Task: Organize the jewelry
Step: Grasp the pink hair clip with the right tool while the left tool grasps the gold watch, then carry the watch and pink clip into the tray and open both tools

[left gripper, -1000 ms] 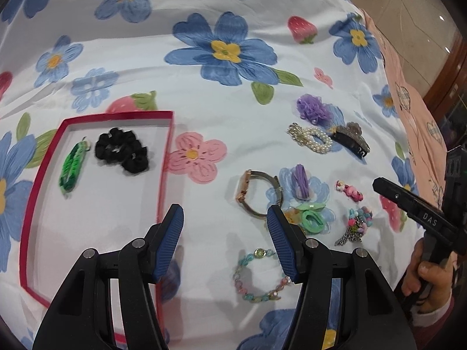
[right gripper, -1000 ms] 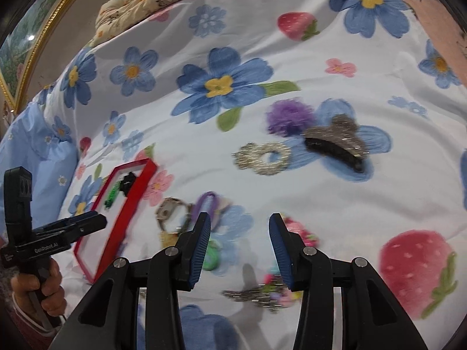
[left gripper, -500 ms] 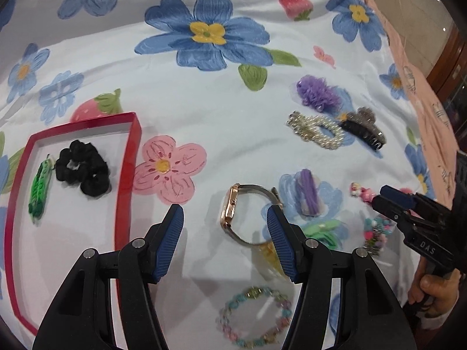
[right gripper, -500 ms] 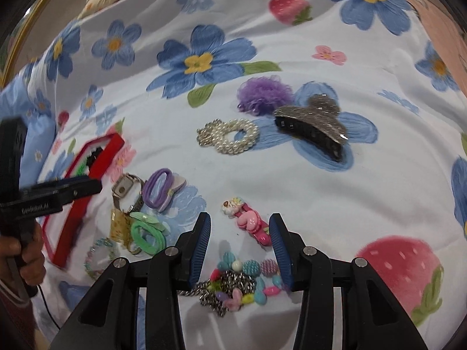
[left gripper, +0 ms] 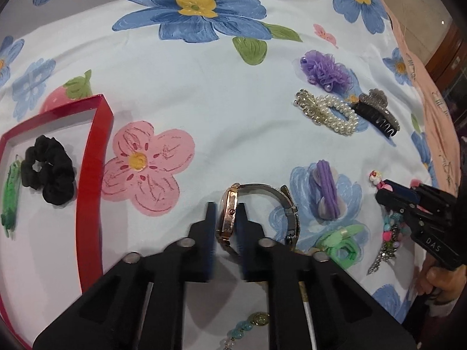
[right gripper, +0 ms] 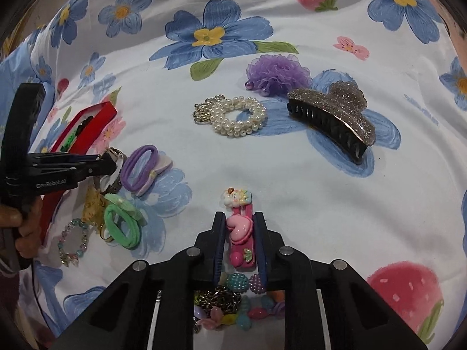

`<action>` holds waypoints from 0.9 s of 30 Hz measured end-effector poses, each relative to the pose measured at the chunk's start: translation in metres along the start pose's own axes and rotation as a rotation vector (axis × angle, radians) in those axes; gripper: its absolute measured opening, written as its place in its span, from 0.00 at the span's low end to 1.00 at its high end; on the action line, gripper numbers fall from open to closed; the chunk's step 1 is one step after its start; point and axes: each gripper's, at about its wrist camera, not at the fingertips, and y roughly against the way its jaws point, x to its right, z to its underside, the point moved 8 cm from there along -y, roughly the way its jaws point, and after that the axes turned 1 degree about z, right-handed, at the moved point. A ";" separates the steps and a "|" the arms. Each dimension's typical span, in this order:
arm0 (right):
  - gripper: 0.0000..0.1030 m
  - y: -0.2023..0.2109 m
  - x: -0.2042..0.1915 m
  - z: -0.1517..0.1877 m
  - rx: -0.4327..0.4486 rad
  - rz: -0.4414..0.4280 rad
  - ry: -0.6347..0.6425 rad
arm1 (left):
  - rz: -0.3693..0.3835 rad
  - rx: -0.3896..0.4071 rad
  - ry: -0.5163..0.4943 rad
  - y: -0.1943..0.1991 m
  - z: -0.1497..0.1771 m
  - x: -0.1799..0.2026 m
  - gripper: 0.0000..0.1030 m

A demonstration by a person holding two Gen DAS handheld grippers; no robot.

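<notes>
Watch (left gripper: 229,218) clamped inside left tool (left gripper: 226,221).

Gold watch (left gripper: 229,218) on edge; pink clip (right gripper: 242,233) flat.

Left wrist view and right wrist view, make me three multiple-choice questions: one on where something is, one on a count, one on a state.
1. Where is the black fabric scrunchie?
A. Inside the red-rimmed tray
B. On the pink printed flower
C. Beside the pearl hair clip

2. How many items lie in that tray?
A. One
B. Two
C. Four

3. What is the right gripper doing?
A. Hanging open over bare cloth
B. Gripping the glittery claw clip
C. Closed on the pink heart-decorated hair clip

Answers: 1 A, the scrunchie sits within the red rim. 2 B, only the scrunchie and a green beaded piece are there. 3 C, both jaws press the clip's sides.
</notes>
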 end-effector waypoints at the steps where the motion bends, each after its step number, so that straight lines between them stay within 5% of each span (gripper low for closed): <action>1: 0.18 0.002 -0.001 -0.001 0.006 -0.006 -0.003 | 0.008 0.004 0.008 0.002 0.000 -0.001 0.09; 14: 0.18 0.031 -0.045 -0.024 0.097 -0.128 -0.030 | 0.023 0.115 0.078 0.063 0.007 -0.018 0.06; 27: 0.18 0.036 -0.124 -0.033 0.106 -0.242 0.048 | -0.019 0.191 0.198 0.119 0.044 -0.079 0.07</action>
